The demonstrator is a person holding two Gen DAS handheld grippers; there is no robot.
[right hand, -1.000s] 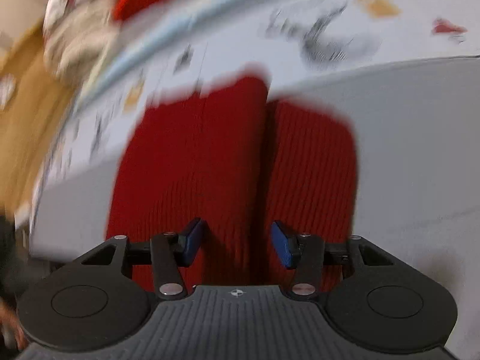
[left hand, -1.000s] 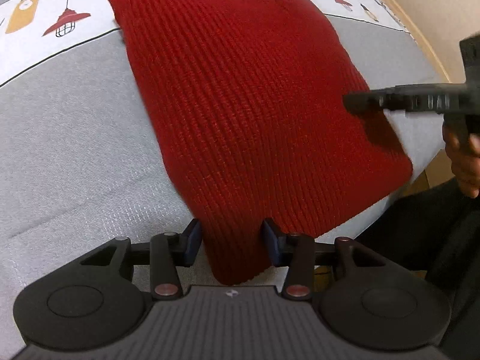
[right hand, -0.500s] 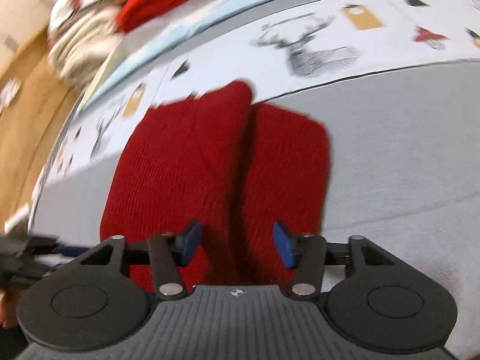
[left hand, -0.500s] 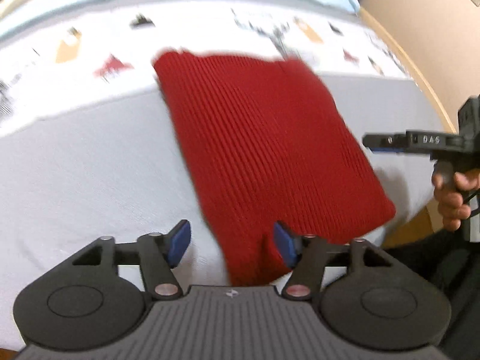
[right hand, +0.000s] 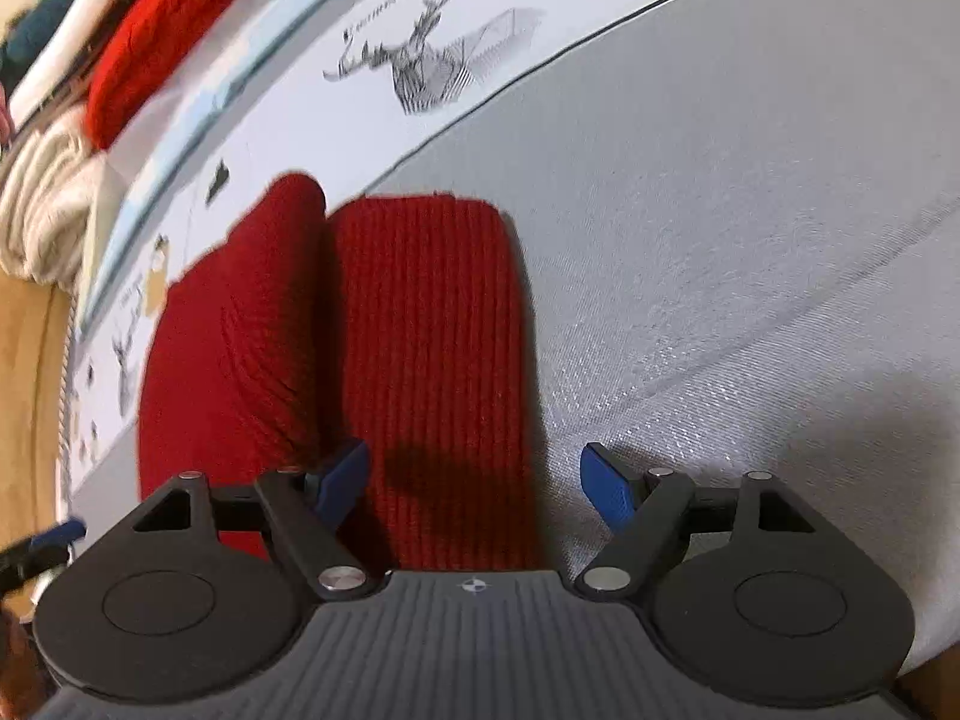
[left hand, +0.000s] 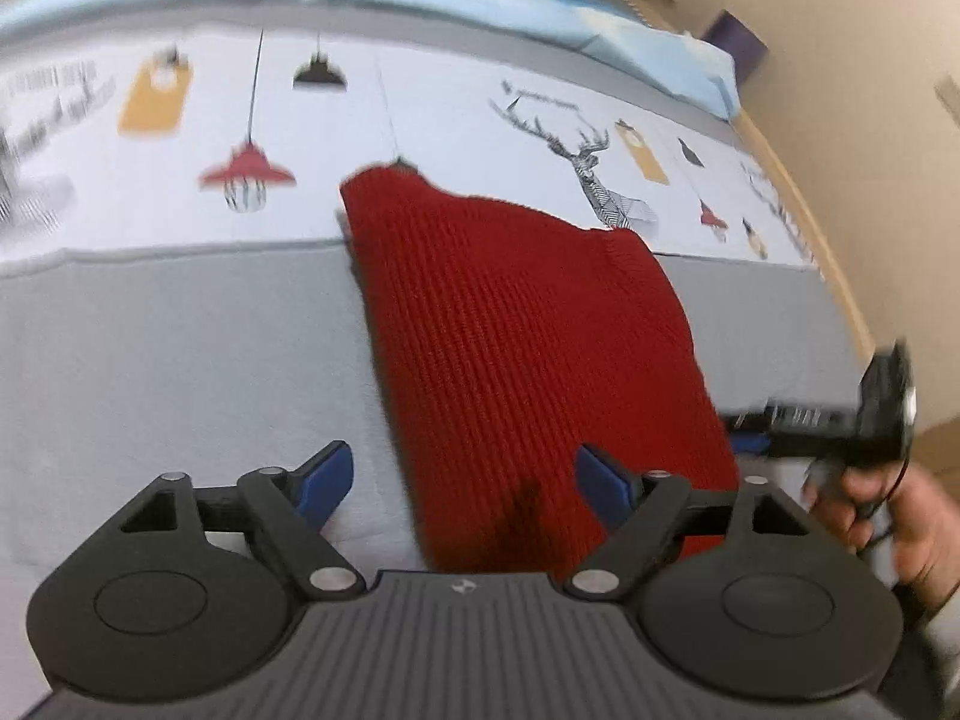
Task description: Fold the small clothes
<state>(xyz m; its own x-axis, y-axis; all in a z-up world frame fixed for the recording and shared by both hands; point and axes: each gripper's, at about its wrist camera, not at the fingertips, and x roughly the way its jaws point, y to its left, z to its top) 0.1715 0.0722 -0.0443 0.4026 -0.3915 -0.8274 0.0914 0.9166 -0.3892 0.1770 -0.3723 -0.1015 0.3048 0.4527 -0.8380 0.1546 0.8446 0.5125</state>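
Note:
A red knitted garment (left hand: 522,348) lies folded on the grey bed cover. My left gripper (left hand: 462,480) is open and empty, hovering just above the garment's near edge. In the right wrist view the garment (right hand: 420,348) shows two folded layers side by side with a crease between them. My right gripper (right hand: 474,480) is open and empty above its near end. The right gripper also shows in the left wrist view (left hand: 744,432), held by a hand beside the garment's right edge.
The bed cover (left hand: 180,360) is grey in front, with a white printed band of lamps and deer (left hand: 588,162) behind. A pile of clothes, red and cream (right hand: 120,72), lies at the far end. Wooden floor (right hand: 24,420) shows past the bed's edge.
Both grippers have opened wider and pulled back from the garment. The left view has lifted and tilted up, so the garment looks smaller and farther. The garment stays flat on the bed.

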